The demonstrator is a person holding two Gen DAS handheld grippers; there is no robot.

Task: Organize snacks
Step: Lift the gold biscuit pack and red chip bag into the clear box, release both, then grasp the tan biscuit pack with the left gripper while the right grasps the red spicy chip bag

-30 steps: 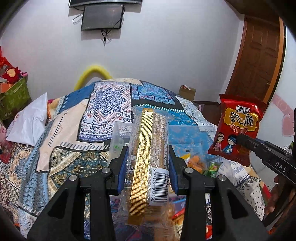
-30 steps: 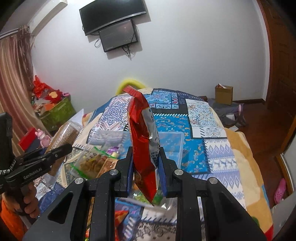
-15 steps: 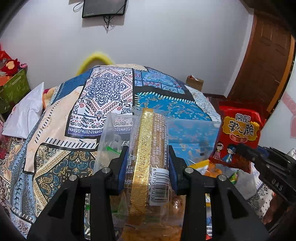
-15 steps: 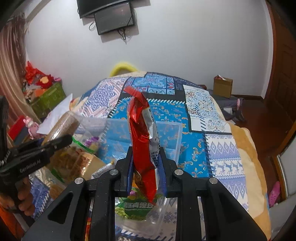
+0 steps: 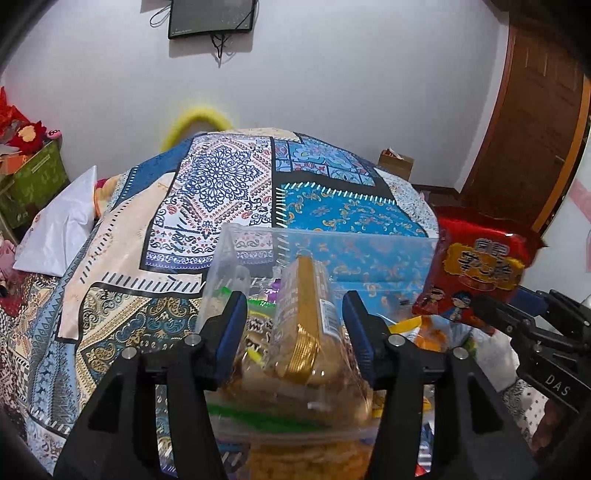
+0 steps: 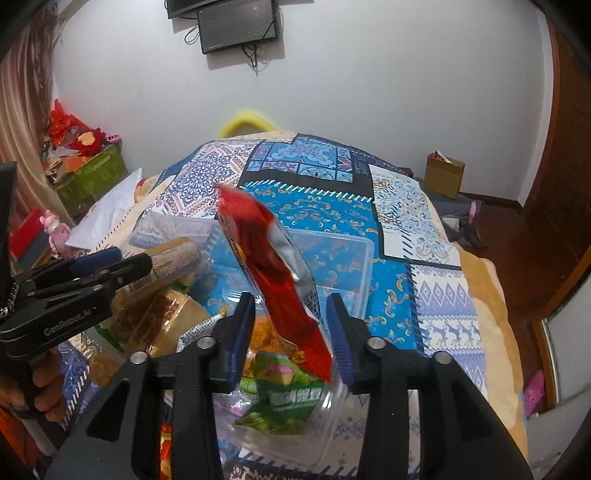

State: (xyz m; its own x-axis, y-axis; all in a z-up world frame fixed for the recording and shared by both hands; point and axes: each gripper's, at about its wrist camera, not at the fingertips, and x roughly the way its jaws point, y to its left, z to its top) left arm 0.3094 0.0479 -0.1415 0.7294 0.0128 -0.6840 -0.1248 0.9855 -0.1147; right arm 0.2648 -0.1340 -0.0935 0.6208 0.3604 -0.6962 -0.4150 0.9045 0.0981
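I note left gripper (image 5: 295, 325) jaws apart, gold-striped clear cracker pack (image 5: 306, 321) loose between, over clear plastic bin (image 5: 332, 240) on bed. Right gripper (image 6: 291, 325) apart; red foil snack bag (image 6: 280, 273) tilting binward, likely released for sorting.

A bed under a blue patchwork-patterned quilt (image 5: 221, 192) fills the scene. A white pillow (image 5: 59, 229) lies at its left edge. Far off, a dark wall-mounted screen (image 6: 236, 26) hangs on the white wall; a small brown cardboard box (image 6: 443, 175) sits on the floor, far right.
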